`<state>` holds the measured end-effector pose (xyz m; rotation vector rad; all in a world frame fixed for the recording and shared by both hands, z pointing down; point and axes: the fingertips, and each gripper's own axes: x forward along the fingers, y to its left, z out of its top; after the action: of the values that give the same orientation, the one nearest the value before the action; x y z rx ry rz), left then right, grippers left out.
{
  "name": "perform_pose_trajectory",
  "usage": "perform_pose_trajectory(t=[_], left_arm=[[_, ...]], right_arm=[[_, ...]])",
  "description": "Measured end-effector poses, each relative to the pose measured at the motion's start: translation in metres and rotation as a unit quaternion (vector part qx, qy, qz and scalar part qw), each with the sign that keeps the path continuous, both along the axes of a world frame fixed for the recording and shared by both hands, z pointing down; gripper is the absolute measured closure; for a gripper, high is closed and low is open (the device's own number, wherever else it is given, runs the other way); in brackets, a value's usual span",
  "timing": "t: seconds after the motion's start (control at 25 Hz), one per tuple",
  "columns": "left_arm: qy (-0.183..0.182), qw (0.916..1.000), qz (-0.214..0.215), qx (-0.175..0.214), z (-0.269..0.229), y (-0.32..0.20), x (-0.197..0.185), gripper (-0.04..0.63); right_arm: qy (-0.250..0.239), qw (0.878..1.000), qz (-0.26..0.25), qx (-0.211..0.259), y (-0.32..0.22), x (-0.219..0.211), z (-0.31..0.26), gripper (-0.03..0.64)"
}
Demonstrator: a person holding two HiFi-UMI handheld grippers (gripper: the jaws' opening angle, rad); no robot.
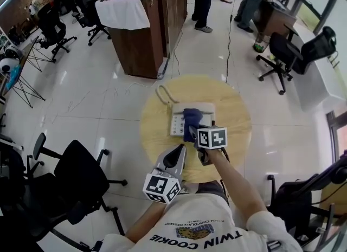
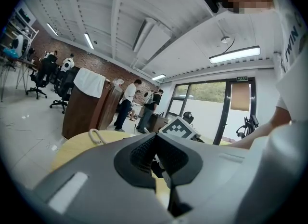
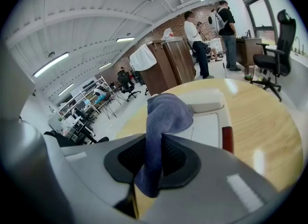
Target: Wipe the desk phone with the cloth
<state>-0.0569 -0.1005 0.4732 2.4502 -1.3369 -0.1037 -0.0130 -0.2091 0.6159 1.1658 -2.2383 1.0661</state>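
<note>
Here, nearest the person, the left gripper (image 1: pixel 175 157) hovered over the near edge of the round wooden table (image 1: pixel 157 134), its jaws pressed together with nothing between them, so it took no part in the wiping. Just ahead of it and to its right, the right gripper (image 1: pixel 194 133) had its jaws clamped on the lower end of a blue cloth (image 3: pixel 166 114). The cloth rose from between the jaws and flopped forward, its loose end lying on the desk phone (image 1: pixel 178 122) directly in front of the tips. The phone sat on the table, its flat face under and beside the cloth, and its handset (image 3: pixel 204 100) rested in the cradle just past the cloth. A coiled cord (image 1: pixel 162 95) curled away beyond the phone, to the left. Judging by this, the wiping was under way on the middle of the phone. The handset, the outer keys and the edges probably remained to be wiped, though no picture showed which surfaces were already clean.
</note>
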Motion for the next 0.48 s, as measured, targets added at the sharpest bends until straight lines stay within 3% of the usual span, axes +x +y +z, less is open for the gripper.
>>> perform_pose_trajectory(t=[0.48], left_arm=[[0.001,0.9998,0.021,0.004,-0.006,0.008,0.022,0.603]], right_arm=[[0.0,0.999,0.037,0.014,0.007,0.05,-0.013,0.552]])
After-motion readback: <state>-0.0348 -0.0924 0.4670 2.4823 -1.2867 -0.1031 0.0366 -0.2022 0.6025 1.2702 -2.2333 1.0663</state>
